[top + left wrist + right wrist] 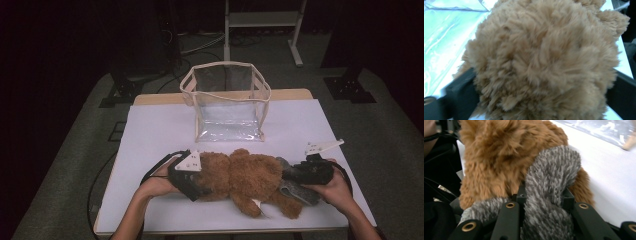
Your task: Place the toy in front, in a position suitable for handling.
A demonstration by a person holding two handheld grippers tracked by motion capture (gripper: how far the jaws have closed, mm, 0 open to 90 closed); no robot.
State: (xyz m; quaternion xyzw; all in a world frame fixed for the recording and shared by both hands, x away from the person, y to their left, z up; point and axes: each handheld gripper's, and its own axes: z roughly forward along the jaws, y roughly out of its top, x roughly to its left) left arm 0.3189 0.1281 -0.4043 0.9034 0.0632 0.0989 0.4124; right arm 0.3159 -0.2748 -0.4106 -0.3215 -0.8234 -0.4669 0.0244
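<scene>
Left tool (196, 184) is clamped on the head of the bear (250, 180) — in the left gripper view the brown fur bulges between the two black jaws, which stand wide at either side of it. Right tool (300, 175) is clamped on the scarf (295, 189), a grey knitted band at the bear's other end; the right gripper view shows the band pinched between the jaws and looping up against the brown fur. Bear lies on its side across the near part of the desk (150, 135), between the two hands. Bag (226, 102) — clear plastic with cream trim, top open — stands upright behind the bear, well apart from both tools.
</scene>
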